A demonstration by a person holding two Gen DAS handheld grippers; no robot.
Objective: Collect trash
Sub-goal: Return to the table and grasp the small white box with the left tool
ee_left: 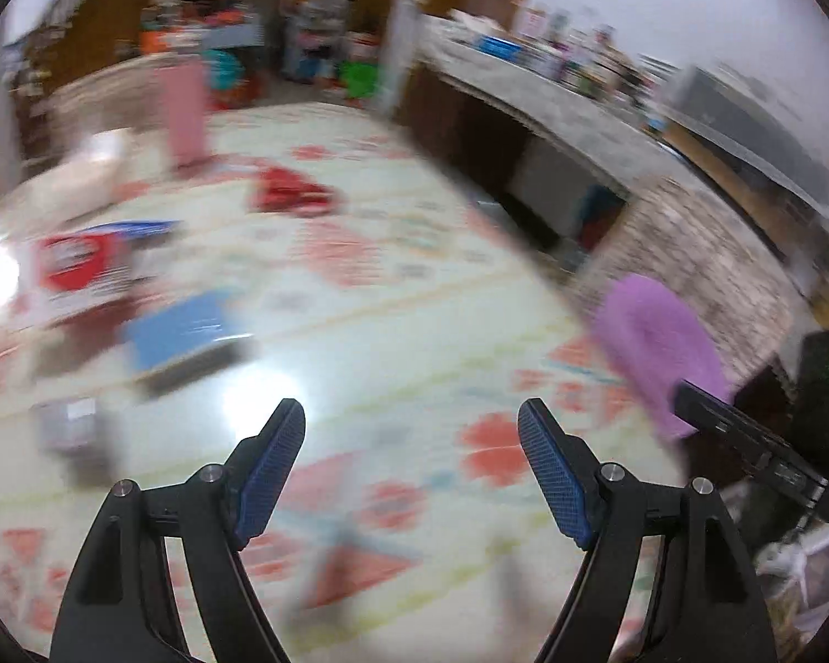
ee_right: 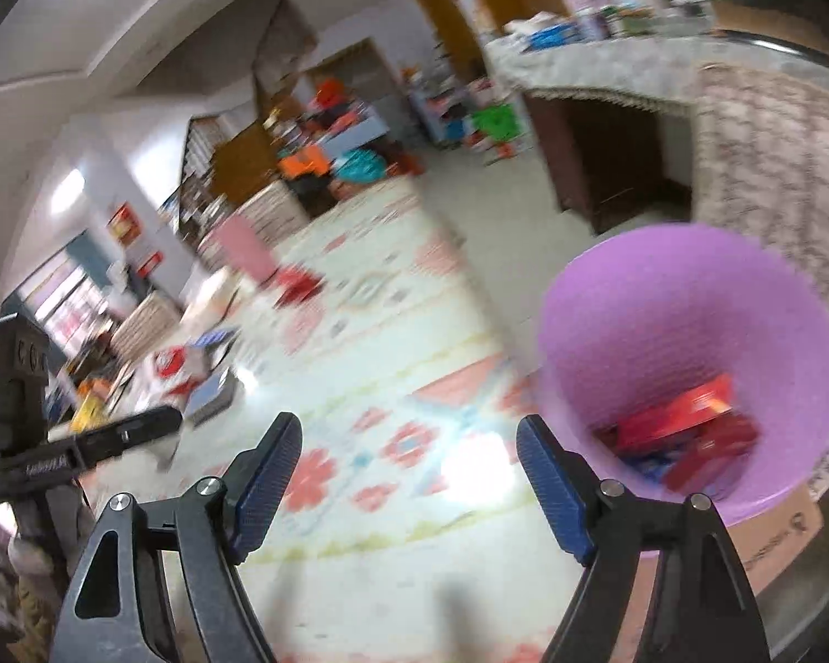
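Over patterned table: our left gripper and right gripper gape empty; purple bin part-filled. Next we reach blue box.

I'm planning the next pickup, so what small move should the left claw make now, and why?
Probably reach forward and left toward the blue flat item on the mat. Both the left claw and right claw are open and empty, the purple bin already holds red packaging, and litter remains on the floor.

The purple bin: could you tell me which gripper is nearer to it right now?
Right. The right gripper hangs open beside the purple bin, just short of its rim; the left gripper is open over the patterned table, farther off.
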